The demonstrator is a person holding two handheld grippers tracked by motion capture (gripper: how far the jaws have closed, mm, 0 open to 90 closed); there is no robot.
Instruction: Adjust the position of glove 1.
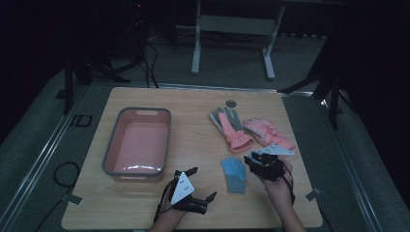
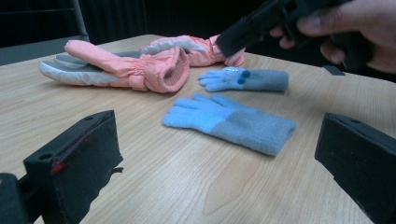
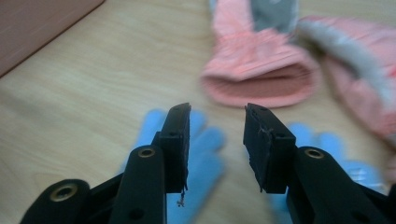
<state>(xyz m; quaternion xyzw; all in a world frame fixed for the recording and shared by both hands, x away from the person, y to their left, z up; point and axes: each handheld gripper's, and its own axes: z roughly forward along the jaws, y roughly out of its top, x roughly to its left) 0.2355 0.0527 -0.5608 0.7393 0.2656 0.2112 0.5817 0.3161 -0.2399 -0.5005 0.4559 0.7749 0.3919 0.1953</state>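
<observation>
Two small blue knit gloves (image 2: 231, 121) (image 2: 245, 79). Two padded pink-and-grey winter gloves (image 1: 229, 126) (image 1: 267, 133). One pink plastic tub, grey rim (image 1: 112, 145). One wooden table (image 1: 193, 116).

Dark lab: cables (image 1: 147, 63), rig stands (image 1: 196, 53)

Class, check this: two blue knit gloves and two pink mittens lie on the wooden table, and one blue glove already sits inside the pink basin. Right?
Not quite. The pink basin holds nothing, as the high view shows. Both blue gloves lie on the table beside the pink mittens.
</observation>
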